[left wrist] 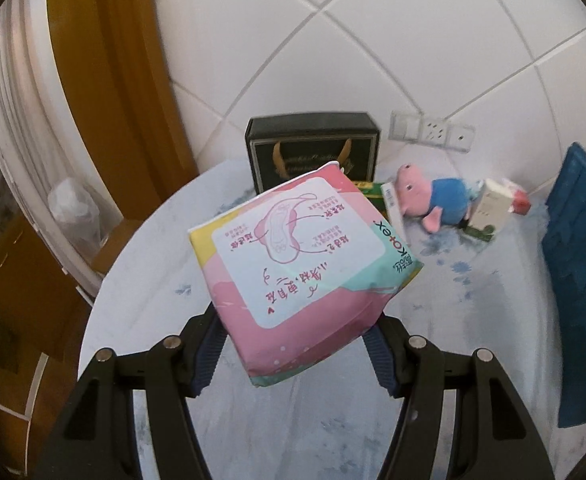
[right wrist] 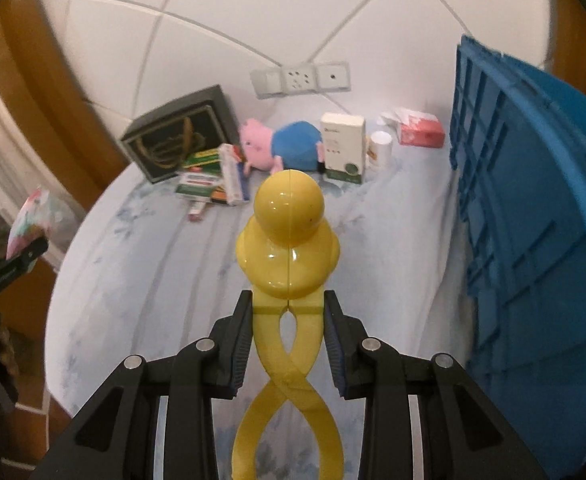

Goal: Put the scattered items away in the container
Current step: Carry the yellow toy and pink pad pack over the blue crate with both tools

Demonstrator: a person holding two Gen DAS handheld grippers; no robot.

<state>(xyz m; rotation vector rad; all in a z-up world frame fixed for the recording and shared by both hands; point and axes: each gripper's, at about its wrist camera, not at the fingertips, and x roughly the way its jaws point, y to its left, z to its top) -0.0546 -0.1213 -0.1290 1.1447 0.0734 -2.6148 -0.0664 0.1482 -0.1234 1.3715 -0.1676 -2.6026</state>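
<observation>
Both tongs are clamped: left tongs on the sanitary pad pack, right tongs on the yellow duck-shaped clamp. Better carry each fully over the blue crate rim before releasing.

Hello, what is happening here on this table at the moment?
A person is tidying with two handheld grippers. The left gripper holds a pink pad packet above the table. The right gripper grips a yellow duck-shaped clamp beside the blue crate. A pig plush and small boxes remain on the table.
</observation>
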